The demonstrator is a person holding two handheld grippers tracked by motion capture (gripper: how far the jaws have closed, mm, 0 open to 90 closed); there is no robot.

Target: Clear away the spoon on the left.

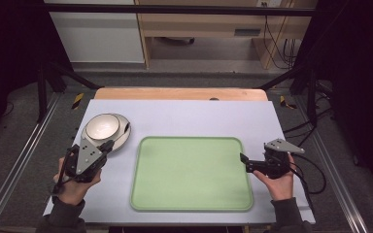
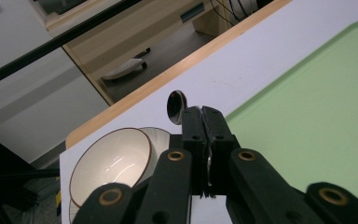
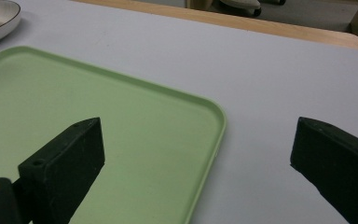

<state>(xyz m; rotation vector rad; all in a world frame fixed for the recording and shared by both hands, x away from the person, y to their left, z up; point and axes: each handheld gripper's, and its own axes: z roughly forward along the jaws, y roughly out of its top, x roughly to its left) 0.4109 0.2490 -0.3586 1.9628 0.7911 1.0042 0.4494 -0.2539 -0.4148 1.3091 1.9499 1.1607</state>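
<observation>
My left gripper (image 1: pixel 108 146) is shut on the handle of a metal spoon (image 2: pixel 175 106), whose small bowl sticks out past the jaw tips. It hovers at the near edge of a white bowl (image 1: pixel 101 126) with a brown rim that sits on a white plate (image 1: pixel 125 137) at the table's left. In the left gripper view, the bowl (image 2: pixel 114 161) lies just left of my left gripper (image 2: pixel 201 112). My right gripper (image 1: pixel 243 158) stands open and holds nothing at the right edge of the green tray (image 1: pixel 192 174). Its jaws straddle the tray's rim (image 3: pixel 216 121).
A pale cloth (image 1: pixel 184 114) covers the wooden table (image 1: pixel 179 93). The tray's flat surface (image 3: pixel 74 93) carries nothing. Dark frame posts and cables (image 1: pixel 311 131) stand off the table's right side, and a metal rail (image 1: pixel 24 155) runs along the left.
</observation>
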